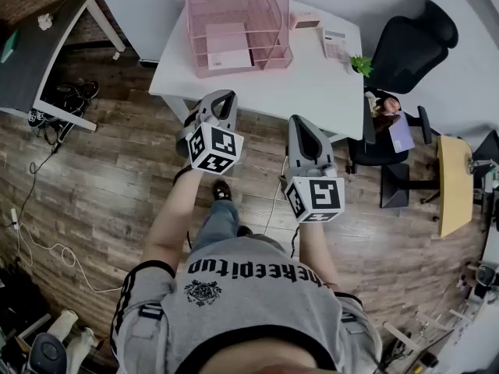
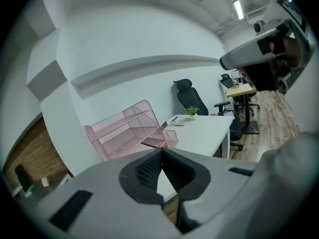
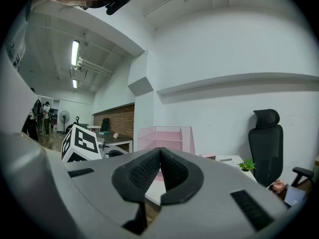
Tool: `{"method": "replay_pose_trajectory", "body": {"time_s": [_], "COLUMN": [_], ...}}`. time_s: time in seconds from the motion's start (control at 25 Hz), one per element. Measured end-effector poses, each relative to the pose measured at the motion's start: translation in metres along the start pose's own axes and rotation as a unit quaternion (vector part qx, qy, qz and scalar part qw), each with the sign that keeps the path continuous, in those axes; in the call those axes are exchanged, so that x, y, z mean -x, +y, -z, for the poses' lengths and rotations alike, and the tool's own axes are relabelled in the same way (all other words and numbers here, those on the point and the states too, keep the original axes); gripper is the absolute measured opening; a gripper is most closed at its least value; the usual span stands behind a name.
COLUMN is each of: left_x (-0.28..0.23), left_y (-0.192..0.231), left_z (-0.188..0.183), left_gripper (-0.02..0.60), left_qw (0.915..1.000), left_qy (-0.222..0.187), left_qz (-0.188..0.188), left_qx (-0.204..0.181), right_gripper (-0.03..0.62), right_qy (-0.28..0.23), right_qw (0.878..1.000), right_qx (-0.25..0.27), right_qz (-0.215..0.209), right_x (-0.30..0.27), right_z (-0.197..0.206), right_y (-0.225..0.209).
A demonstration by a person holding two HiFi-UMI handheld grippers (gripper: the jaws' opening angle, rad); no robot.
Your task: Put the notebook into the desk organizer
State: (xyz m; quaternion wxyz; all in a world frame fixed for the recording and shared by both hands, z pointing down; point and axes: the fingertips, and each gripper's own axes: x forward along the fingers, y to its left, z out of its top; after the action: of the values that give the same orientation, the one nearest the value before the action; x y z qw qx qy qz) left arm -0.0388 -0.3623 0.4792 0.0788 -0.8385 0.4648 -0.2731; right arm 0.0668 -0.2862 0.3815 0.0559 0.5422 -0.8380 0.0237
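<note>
A pink wire desk organizer (image 1: 234, 18) stands at the back of the white desk (image 1: 312, 84). A pale notebook (image 1: 228, 47) lies flat in its lower tray; in the left gripper view the notebook (image 2: 153, 143) pokes out of the tray's front. My left gripper (image 1: 225, 96) hangs before the desk's near edge, above the floor, its jaws shut with nothing between them (image 2: 162, 151). To its right my right gripper (image 1: 299, 120) is also off the desk, shut and empty (image 3: 160, 150). Neither touches the organizer.
A calculator (image 1: 335, 45), a small pink box (image 1: 304, 20) and a small plant (image 1: 361, 65) sit on the desk's right part. A black office chair (image 1: 409, 41) stands to the right. A grey table (image 1: 35, 49) with shoes (image 1: 70, 96) under it is on the left.
</note>
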Motion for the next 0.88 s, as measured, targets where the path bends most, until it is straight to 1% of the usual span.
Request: {"method": "replay_pose_trajectory", "body": {"time_s": [0.24,0.36,0.48,0.6,0.68,0.88], "left_x": [0.041,0.062,0.086,0.112,0.126,0.157], "left_y": [-0.004,-0.004,0.0,0.008,0.011,0.01], "left_z": [-0.017,-0.027,-0.037,-0.048,-0.054,-0.07], "left_gripper": [0.005,0.005,0.005,0.005,0.005,0.005], "left_qw": [0.997,0.9929,0.9877,0.9818,0.9779,0.9702], "left_qy": [-0.049,-0.077,-0.102,-0.121,-0.135,-0.166], "left_qz": [-0.009,-0.017,-0.035,-0.057,-0.064,-0.076], "left_qx": [0.06,0.089,0.113,0.135,0.146,0.159], "right_gripper": [0.002,0.002,0.002,0.002,0.002,0.002], "right_qy": [-0.009,-0.015,-0.023,-0.032,-0.037,-0.05], "right_qw": [1.0,1.0,0.999,0.999,0.999,0.998], "right_qx": [0.001,0.002,0.0,-0.002,-0.001,0.0], "right_qz": [-0.015,-0.019,-0.023,-0.027,-0.029,-0.033], "right_x": [0.013,0.02,0.028,0.036,0.042,0.056], "right_z": [-0.008,-0.013,-0.019,-0.025,-0.03,-0.039], "right_y": [0.012,0.016,0.021,0.025,0.028,0.034]}}
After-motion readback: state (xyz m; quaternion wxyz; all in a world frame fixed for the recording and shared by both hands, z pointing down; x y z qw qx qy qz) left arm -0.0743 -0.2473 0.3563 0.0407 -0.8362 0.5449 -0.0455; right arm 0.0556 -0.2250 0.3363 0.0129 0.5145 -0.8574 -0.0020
